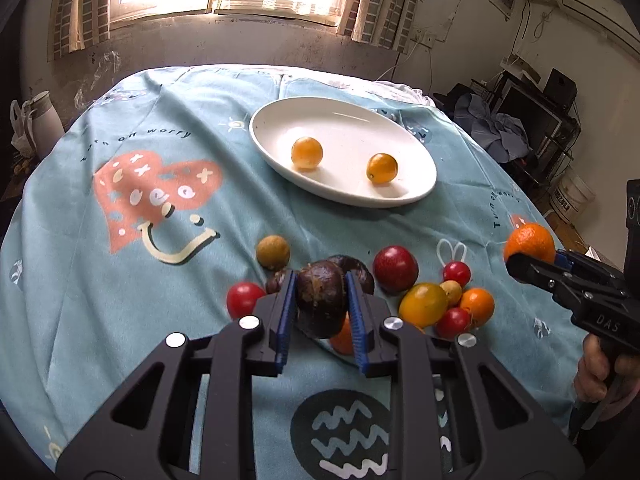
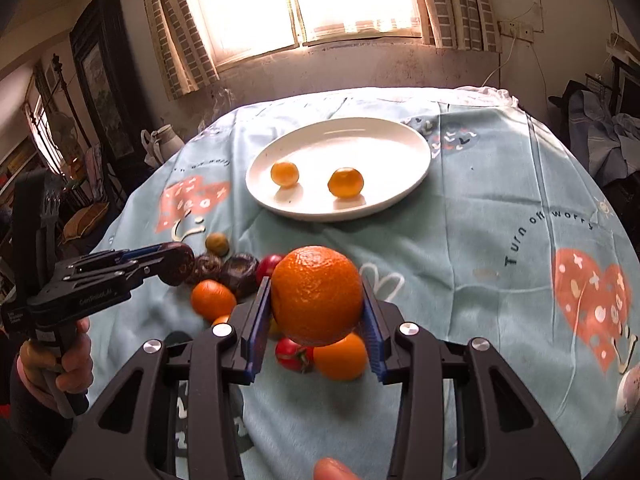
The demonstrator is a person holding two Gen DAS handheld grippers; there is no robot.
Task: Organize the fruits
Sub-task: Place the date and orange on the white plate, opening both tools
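A dark purple wrinkled passion fruit [image 1: 320, 300] is pinched between the blue pads of the left gripper [image 1: 320, 312], lifted above the heap of loose fruit [image 1: 424, 296] on the near side of the white oval plate [image 1: 416, 152]. The right gripper [image 2: 318, 316] clamps a round orange [image 2: 317, 295] above the same heap, while two small yellow-orange fruits [image 1: 307, 153] sit apart on the plate, on the blue printed tablecloth [image 1: 120, 280].

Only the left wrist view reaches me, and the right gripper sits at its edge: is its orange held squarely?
Observer: Yes, the orange sits centred between the jaws of the right gripper.
Operator: What's under it?
Observer: A red tomato and a smaller orange lie on the cloth below.
Operator: And my fruit, from the side?
Observer: The dark fruit sits at the very tips of the left gripper.
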